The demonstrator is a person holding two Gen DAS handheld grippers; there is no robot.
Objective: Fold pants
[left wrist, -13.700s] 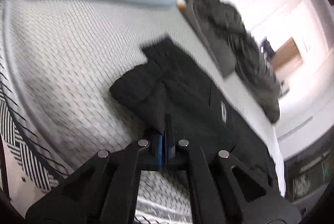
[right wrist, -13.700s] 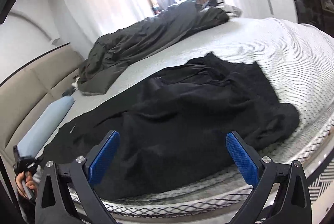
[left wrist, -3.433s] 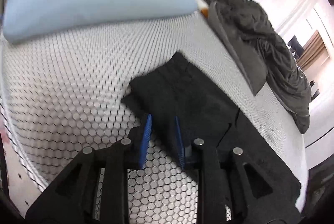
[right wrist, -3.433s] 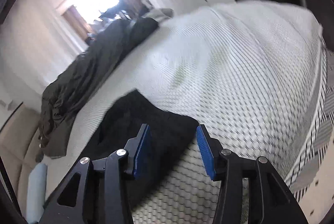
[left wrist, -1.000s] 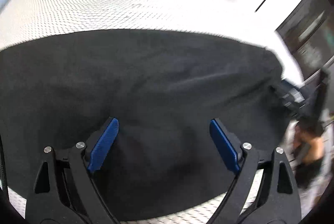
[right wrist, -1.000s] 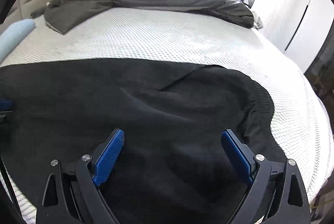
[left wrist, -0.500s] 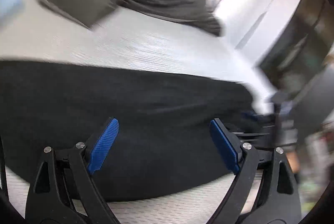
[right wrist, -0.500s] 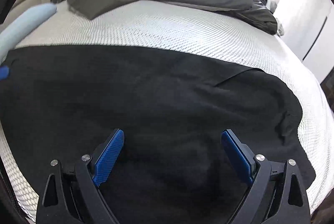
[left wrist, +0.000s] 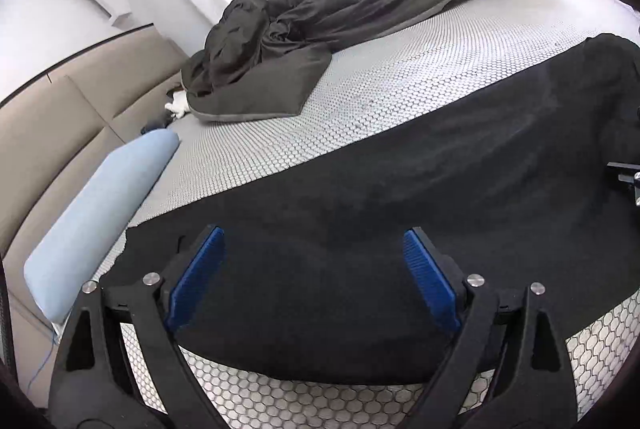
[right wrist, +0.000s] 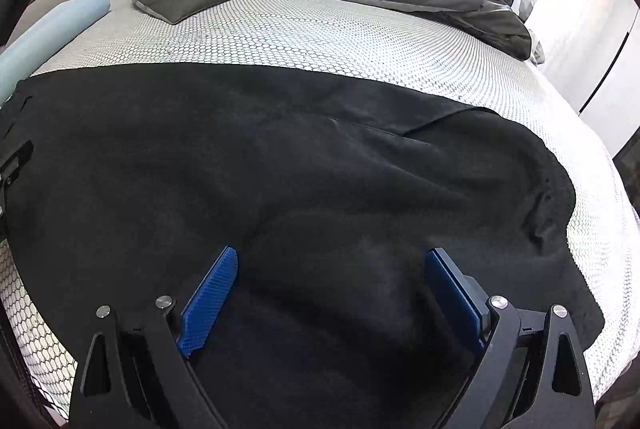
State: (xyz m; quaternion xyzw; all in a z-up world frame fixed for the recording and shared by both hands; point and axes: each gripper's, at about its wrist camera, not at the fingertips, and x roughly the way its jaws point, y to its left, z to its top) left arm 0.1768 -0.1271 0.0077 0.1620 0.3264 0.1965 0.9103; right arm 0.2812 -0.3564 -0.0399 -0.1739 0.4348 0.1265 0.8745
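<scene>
- Currently the black pants (right wrist: 304,165) lie spread in a long band across the near part of the bed (right wrist: 328,29), apparently already doubled leg on leg, with the waist end bunched at the right.
- Both tools hover over the cloth near its near edge: the left gripper (left wrist: 312,277) has its blue pads spread wide with nothing clamped, and the right gripper (right wrist: 332,293) likewise stands wide apart, holding nothing.
- Judging by the flat lie, a fold has been laid and the step in hand is lining up for the next one.
- Next, I'd say, each gripper needs to drop to an edge or corner, pinch both layers, and carry one end over the other along the band's length.
- Fabric looks soft, matte and fleecy, with shallow ripples and a slanted pocket seam (right wrist: 444,121) toward the right; it will likely sag and slide unless both layers are caught.
- Beneath it the bed cover is pale with a small honeycomb weave.
- Farther back lies a rumpled dark grey duvet (left wrist: 344,9), and a smooth light-blue pillow (left wrist: 100,209) sits at the left by a beige padded headboard (left wrist: 52,125).
</scene>
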